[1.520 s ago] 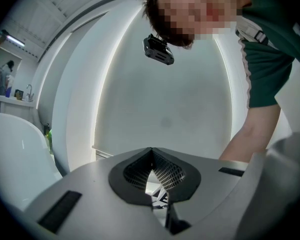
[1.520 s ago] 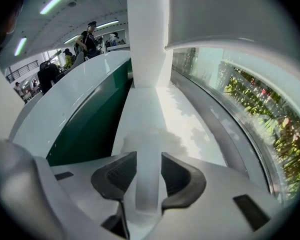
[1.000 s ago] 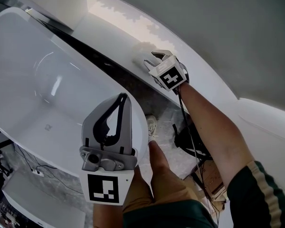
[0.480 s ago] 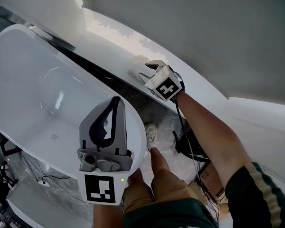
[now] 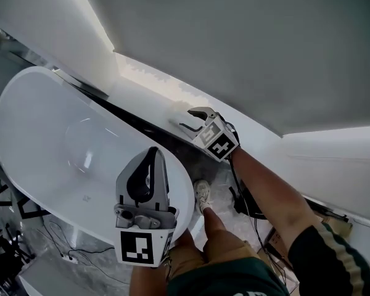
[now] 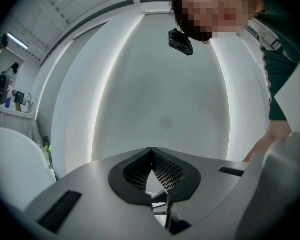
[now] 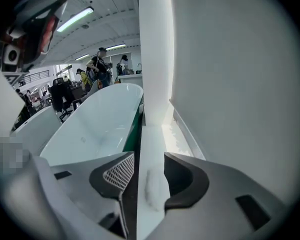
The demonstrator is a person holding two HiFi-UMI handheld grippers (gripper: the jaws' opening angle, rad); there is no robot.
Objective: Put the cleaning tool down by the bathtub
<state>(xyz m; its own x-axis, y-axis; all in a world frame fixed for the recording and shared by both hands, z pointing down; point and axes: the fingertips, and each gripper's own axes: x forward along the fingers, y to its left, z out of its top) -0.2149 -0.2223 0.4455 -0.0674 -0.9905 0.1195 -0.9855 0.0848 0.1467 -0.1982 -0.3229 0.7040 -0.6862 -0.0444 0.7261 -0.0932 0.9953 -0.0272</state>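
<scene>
Though faint from above, shows plainly between right gripper's (image 7: 149,157) just-opening, parted jaws: cleaning tool (image 7: 153,189), perhaps sponge; left gripper (image 6: 151,151) closed.

the bathtub (image 5: 55,128) is seen in plain glossy white, and the ledge (image 5: 151,88) is the same white. the cleaning tool (image 7: 153,188) is shown as a pale, off-white fuzzy patch. a dark green strip (image 7: 133,134) is seen between tub and ledge. the left gripper (image 5: 152,153) and right gripper (image 5: 188,119) are finished in light grey, with black pads marked by a fine mesh. the marker cube (image 5: 142,248) is printed with black and white squares. the sleeve (image 5: 324,251) is coloured dark green with pale stripes, the shorts (image 5: 216,242) tan, the shoe (image 5: 202,193) white. the wall (image 5: 234,36) is painted flat grey.
</scene>
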